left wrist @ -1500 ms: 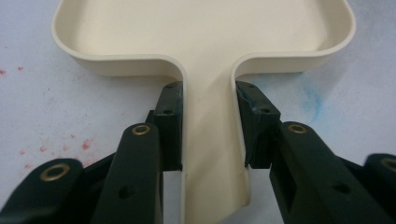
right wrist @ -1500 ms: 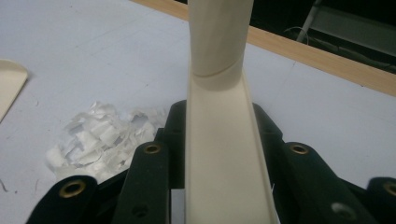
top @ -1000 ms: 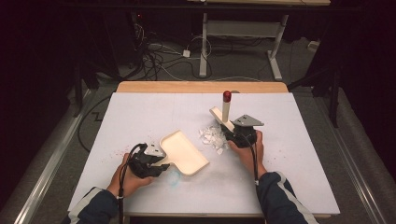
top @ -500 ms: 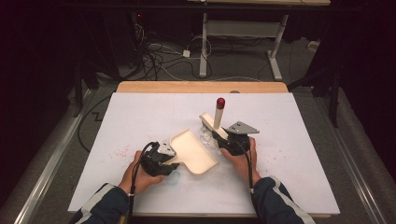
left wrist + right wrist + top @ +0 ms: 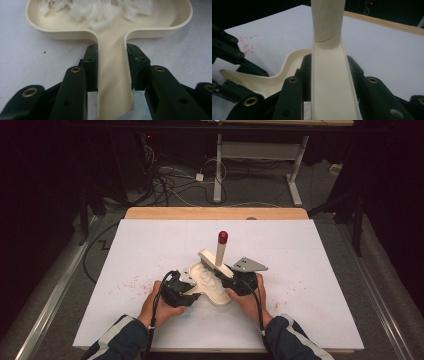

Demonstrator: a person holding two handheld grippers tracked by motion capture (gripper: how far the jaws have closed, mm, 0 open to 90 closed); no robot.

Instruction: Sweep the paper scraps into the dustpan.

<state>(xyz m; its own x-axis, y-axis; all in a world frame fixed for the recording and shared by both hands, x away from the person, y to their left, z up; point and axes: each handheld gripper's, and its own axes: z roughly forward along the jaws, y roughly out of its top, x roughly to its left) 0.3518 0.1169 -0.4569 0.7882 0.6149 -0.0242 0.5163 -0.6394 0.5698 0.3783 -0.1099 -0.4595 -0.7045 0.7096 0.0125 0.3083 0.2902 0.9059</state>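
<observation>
Left gripper [image 5: 186,283] jaws clamp dustpan [image 5: 110,22] handle; right gripper [image 5: 234,279] jaws clamp brush [image 5: 329,72]; no writing legible.

Shreds [image 5: 100,12] in dustpan [image 5: 112,75], brush [image 5: 216,257] right.

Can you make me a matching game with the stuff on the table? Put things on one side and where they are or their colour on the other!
Things:
1. dustpan
2. brush
3. white scraps
4. specks

Clues:
A. red, scattered on the table
B. handle squeezed in the left claw
C. lying inside the dustpan
D. red-tipped, held in the right claw

Pairs: 1-B, 2-D, 3-C, 4-A
</observation>
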